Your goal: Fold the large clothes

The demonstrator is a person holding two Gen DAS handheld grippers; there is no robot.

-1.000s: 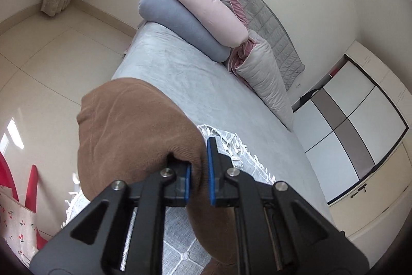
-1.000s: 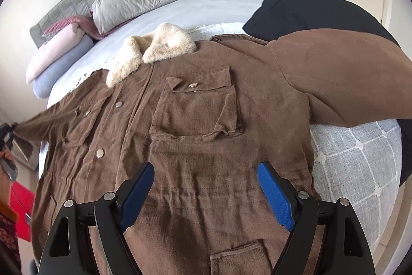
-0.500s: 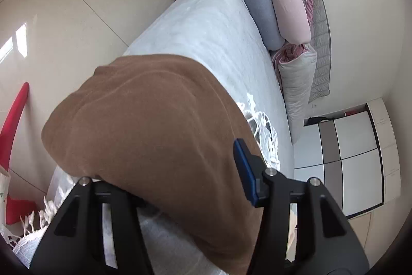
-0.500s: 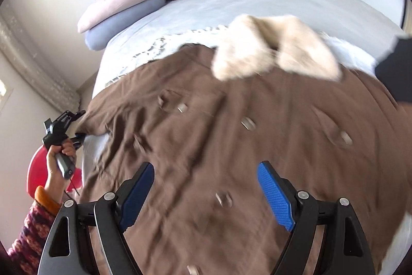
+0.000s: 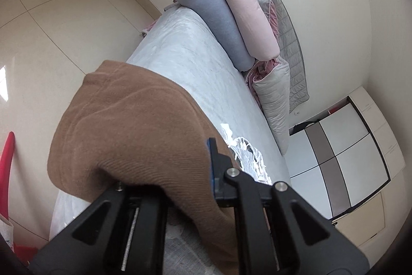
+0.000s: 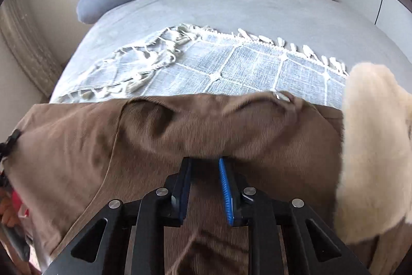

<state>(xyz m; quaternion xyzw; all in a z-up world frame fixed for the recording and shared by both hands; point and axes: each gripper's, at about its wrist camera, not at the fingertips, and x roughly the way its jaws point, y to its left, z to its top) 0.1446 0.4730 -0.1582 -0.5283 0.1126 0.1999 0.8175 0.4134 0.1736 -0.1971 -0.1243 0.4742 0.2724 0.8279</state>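
Note:
A brown corduroy jacket (image 6: 257, 133) with a cream fleece collar (image 6: 373, 159) lies spread on the bed. In the right wrist view my right gripper (image 6: 204, 166) points down at its shoulder area left of the collar. Its jaws are closing, and a bunched fold of the fabric is pinched between the blue pads (image 6: 225, 182). In the left wrist view the jacket's sleeve (image 5: 128, 120) drapes over my left gripper (image 5: 200, 166), whose jaws are closing tight on it. The cloth hides the left finger.
The grey bed (image 5: 193, 63) carries a fringed checked throw (image 6: 231, 63) under the jacket. Blue-grey (image 5: 219, 12) and pink (image 5: 244, 9) bolsters lie at the headboard. Tiled floor (image 5: 51, 30) lies left of the bed, a wardrobe (image 5: 342, 146) beyond it. A person's hand (image 6: 7, 215) shows at the left edge.
My right gripper swept left across the jacket front to the shoulder beside the collar and closed on the fabric. My left gripper opened, sank and closed again on the sleeve.

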